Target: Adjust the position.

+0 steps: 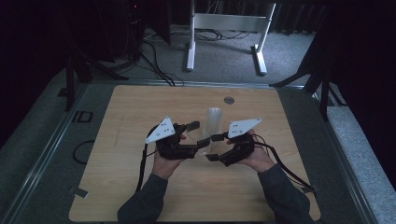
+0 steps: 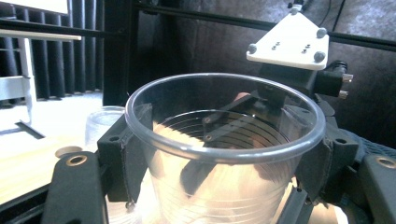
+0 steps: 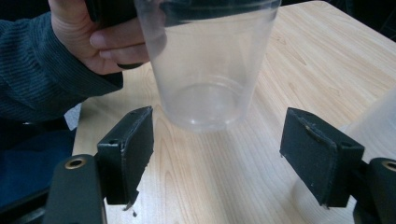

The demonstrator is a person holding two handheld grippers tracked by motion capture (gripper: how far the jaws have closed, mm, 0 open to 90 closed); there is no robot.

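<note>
Clear cup (image 2: 224, 154): held off the table, upright, with its open mouth up; in the high view it is seen faintly at (image 1: 204, 148), between the two grippers, near the tabletop's centre.
Left gripper (image 2: 224, 163): closed on the clear cup; the cup wall is pressed from both sides by the pads (image 2: 133, 154), just below the rim. In the high view the gripper is placed at 9 o'clock from the cup (image 1: 198, 139).
Right gripper (image 3: 217, 158): jaws are set wide, with nothing gripped. The cup's base (image 3: 205, 109) is seen above and beyond the gap between the fingers (image 3: 130, 149), clear of both pads. In the high view this gripper is placed at 3 o'clock from the cup (image 1: 214, 148).
Cup relative to right fingers: the base is centred over the gap and is touched by neither finger.
Left hand (image 3: 100, 39): seen in the right gripper view at 11 o'clock, wrapped round the left gripper's body, with a dark sleeve (image 3: 42, 79) below it.
Second cup (image 1: 214, 120): a clear stack or tumbler is stood upright on the table at 12 o'clock from the held cup, apart from both grippers; it is also seen at (image 2: 100, 126).
Table (image 1: 140, 107): light wood top; a small round grey disc (image 1: 229, 100) is set at its far edge.
</note>
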